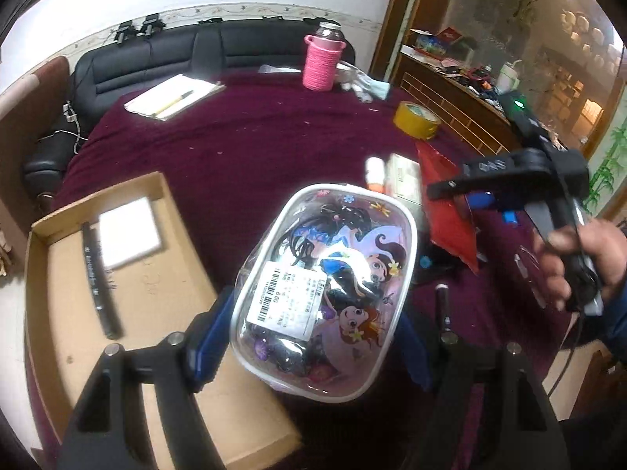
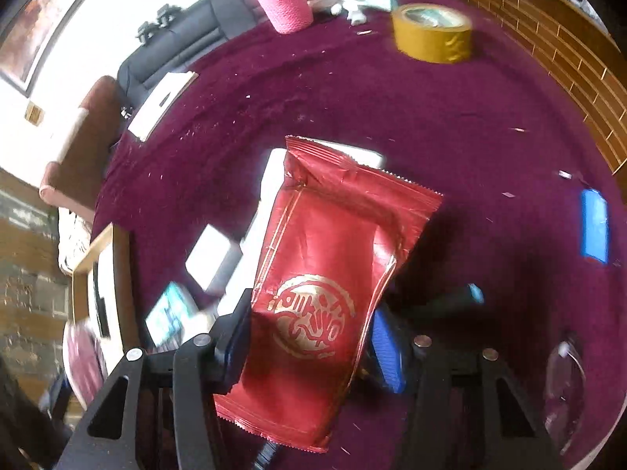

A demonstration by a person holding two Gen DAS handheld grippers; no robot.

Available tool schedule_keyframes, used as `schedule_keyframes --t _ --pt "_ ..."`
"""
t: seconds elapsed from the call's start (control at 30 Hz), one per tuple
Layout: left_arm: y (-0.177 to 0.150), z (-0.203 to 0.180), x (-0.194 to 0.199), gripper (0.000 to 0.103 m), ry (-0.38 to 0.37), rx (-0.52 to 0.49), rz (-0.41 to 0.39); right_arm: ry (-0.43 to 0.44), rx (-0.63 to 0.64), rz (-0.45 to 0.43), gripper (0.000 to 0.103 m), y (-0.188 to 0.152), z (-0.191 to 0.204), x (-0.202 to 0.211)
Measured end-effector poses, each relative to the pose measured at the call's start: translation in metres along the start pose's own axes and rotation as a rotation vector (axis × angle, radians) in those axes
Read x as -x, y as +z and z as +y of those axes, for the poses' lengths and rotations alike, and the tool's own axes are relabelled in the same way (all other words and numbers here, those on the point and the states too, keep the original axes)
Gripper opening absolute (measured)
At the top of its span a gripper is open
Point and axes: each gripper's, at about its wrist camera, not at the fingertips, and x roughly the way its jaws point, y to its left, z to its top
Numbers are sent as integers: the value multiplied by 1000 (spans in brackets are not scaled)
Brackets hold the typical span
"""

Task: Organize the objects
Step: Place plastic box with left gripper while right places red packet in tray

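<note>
Clear pouch [image 1: 325, 293] pinched by left gripper [image 1: 309, 346]; right gripper [image 2: 309, 346] pinches red packet [image 2: 325, 286].

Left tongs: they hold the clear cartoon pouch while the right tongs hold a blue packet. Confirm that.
Not quite: the packet in the right tongs is red with a gold emblem, not blue, as the right wrist view shows. The left tongs do hold the clear cartoon pouch.

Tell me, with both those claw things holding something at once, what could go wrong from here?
The left gripper pinches the glossy cartoon pouch by its rounded sides, so it may slip out short of the cardboard box. The right gripper clamps the red foil packet near its lower end; the free top could sag or snag on clutter beneath it.
</note>
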Motion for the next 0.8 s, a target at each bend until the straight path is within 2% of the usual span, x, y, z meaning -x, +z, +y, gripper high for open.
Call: schedule_keyframes --t 0.13,0.33,0.5,0.8 --pt "-9 -13 -4 75 -5 7 15 47 23 -5 60 -32 -9 17" --pt "-23 -23 -3 75 0 35 23 121 71 12 60 -48 -1 26" --pt "-29 -22 8 75 30 65 11 162 144 13 60 -52 19 32" --pt "-45 1 37 75 98 138 -26 234 268 71 60 -59 74 20"
